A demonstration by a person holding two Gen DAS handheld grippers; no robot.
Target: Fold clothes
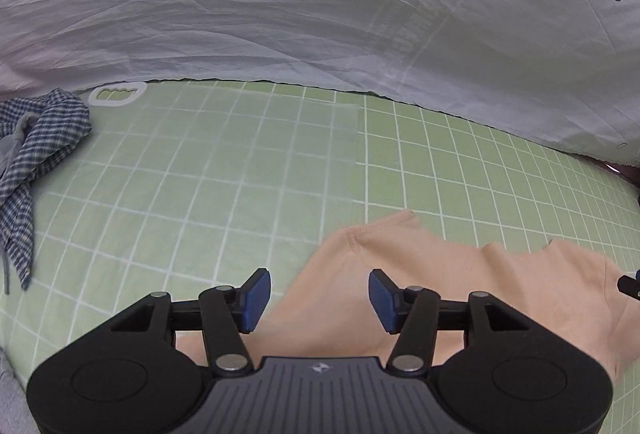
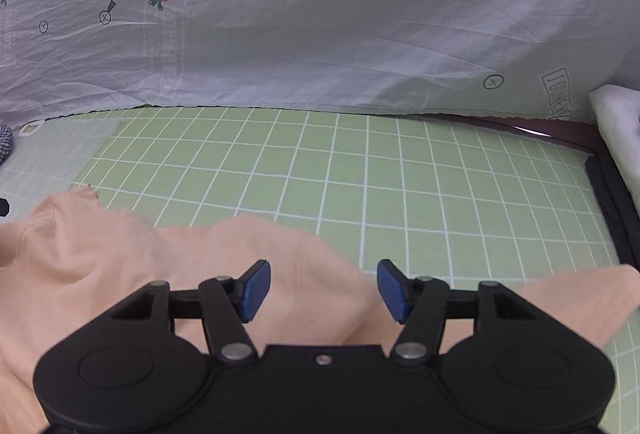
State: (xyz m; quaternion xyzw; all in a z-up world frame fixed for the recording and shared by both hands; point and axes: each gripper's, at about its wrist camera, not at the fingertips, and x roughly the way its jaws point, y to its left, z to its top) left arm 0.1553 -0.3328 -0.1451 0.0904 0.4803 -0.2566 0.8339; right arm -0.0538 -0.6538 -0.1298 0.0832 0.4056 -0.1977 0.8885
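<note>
left wrist: tongs (image 1: pixel 319 300) agape over peach shirt (image 1: pixel 460 286) hem (crumpled).

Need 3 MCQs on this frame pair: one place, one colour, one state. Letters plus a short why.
1. Where does the checked cloth lie in the left wrist view?
A. far left on the green sheet
B. under the left claw
C. on the white carrot-print sheet

2. What colour is the garment below both claws?
A. grey
B. peach
C. navy

3. How do the left claw and right claw stand?
A. both shut on cloth
B. one open, one shut
C. both open, holding nothing

Key: 1 A, it sits crumpled at the left edge of the green gridded sheet; 2 B, the fabric is pale orange-pink; 3 C, the blue pads stand wide apart in both views.
</note>
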